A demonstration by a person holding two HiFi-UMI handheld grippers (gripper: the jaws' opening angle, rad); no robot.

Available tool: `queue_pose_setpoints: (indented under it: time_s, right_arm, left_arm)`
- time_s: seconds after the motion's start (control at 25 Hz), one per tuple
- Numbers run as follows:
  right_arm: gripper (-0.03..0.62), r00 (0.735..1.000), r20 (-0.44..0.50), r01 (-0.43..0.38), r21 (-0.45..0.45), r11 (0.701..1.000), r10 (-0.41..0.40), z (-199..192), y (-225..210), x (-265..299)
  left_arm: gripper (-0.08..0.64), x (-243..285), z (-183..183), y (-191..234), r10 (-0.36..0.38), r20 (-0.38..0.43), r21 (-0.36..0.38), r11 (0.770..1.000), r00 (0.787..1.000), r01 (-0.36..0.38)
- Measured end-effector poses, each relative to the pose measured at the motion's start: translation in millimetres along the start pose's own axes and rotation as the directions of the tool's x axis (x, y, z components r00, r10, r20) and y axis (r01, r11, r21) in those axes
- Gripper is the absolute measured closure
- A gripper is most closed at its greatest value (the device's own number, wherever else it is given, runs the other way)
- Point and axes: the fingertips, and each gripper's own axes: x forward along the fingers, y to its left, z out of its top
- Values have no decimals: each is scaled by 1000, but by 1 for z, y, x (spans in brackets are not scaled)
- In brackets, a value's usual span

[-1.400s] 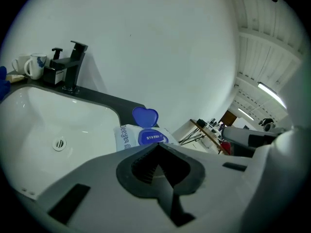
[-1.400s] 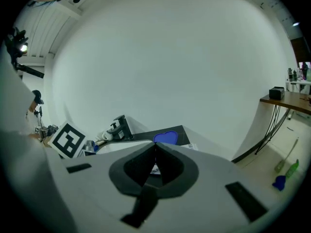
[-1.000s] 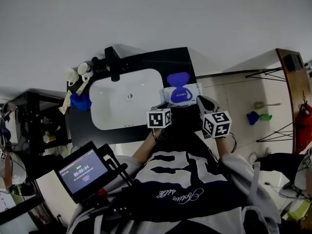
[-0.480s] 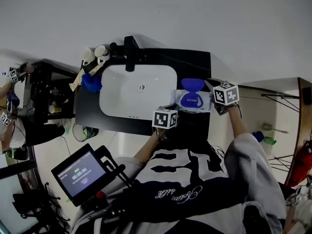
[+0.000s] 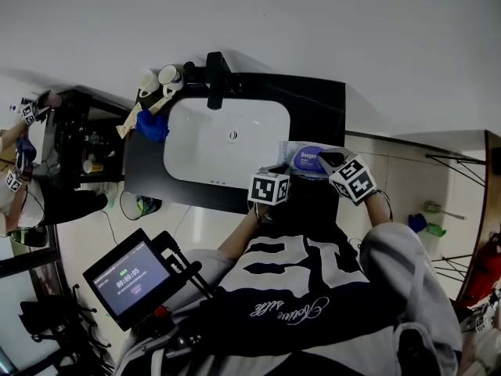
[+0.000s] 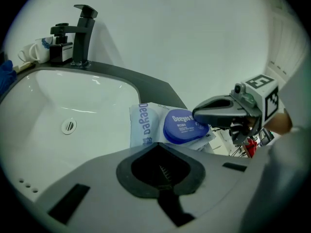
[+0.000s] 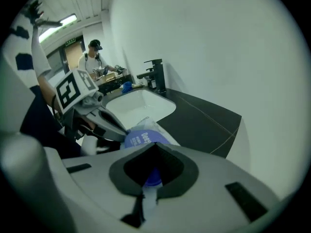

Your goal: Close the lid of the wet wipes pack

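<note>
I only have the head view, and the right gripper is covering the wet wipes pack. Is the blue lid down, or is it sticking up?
Observer: The left gripper view shows the blue lid lying flat on the wet wipes pack, print facing up.
Operator: Where is the right gripper touching it?
Observer: The right gripper has its jaws together, and its tip appears to press the lid's edge away from the sink.
Operator: And the left gripper?
Observer: In the right gripper view, the left gripper has its jaws together with nothing between them. Its tip is at the pack's end beside the lid.
</note>
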Motion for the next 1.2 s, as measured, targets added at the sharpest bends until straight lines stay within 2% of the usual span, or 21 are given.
queue_pose_setpoints:
  time_s: [0.12, 0.2, 0.28, 0.44, 0.52, 0.68, 0.8, 0.96, 1.04, 1.2]
  right_arm:
    - [594, 996, -58, 58, -38, 998, -60, -11, 24, 6]
    - [594, 987, -96, 125, -35, 992, -128, -15, 27, 10]
    - [594, 977, -118, 178, 13, 984, -175, -17, 24, 13]
    - [594, 969, -123, 234, 165, 958, -215, -17, 17, 16]
    - [594, 961, -87, 277, 229, 933, -264, -19, 15, 15]
    - [594, 922, 53, 343, 354, 870, -385, -19, 19, 11]
    - [594, 889, 118, 352, 442, 825, -443, -9, 42, -6]
    - [594, 840, 162, 366, 533, 763, -517, 12, 85, -54]
    - [594, 819, 204, 348, 566, 747, -536, 19, 105, -67]
    - [594, 787, 260, 344, 568, 748, -560, 24, 138, -86]
  left_arm:
    - [561, 0, 0, -2, -2, 1, -1, 1000, 1000, 2]
    - [561, 0, 0, -2, -2, 3, -1, 1000, 1000, 2]
    - [561, 0, 0, -1, -3, 6, -1, 1000, 1000, 3]
    - [561, -2, 0, 0, -14, 15, -1, 1000, 1000, 14]
    - [561, -7, -1, -1, -27, 31, 8, 1000, 999, 27]
    - [561, -20, 3, 6, -56, 109, 71, 996, 992, 48]
    - [561, -50, 9, 3, -92, 158, 118, 990, 983, 74]
    - [561, -106, 10, -27, -177, 201, 144, 978, 963, 150]
    - [561, -123, 5, -35, -208, 223, 152, 972, 952, 177]
    - [561, -143, -9, -50, -254, 256, 149, 964, 933, 221]
